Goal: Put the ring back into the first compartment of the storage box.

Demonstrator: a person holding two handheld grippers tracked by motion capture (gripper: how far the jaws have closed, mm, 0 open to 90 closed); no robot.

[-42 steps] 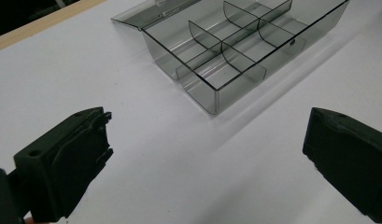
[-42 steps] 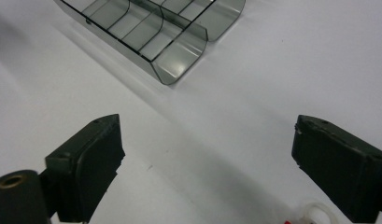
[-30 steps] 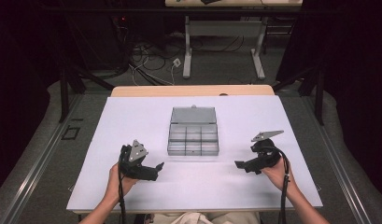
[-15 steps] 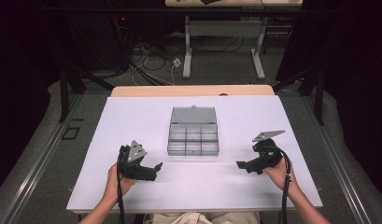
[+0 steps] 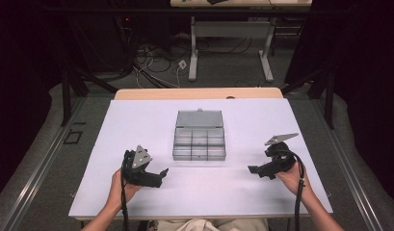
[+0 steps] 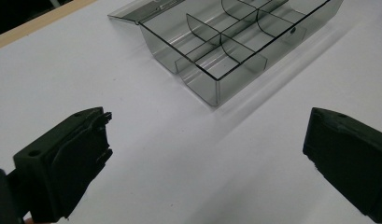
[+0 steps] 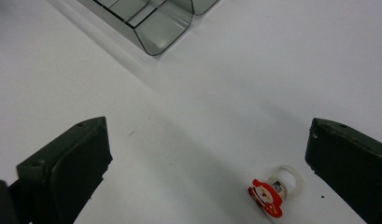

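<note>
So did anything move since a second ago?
Barely. The right hand-held gripper slid a little toward the person's edge of the table; the left hand-held gripper hardly shifted. Both are open and hold nothing. The clear compartment box with its lid open stayed put.

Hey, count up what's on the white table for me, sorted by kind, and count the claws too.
Clear compartment box, lid open: 1
Small red Santa charm with a white ring: 1
Black claws, both open: 2, the left claw and the right claw
Total: 4
</note>
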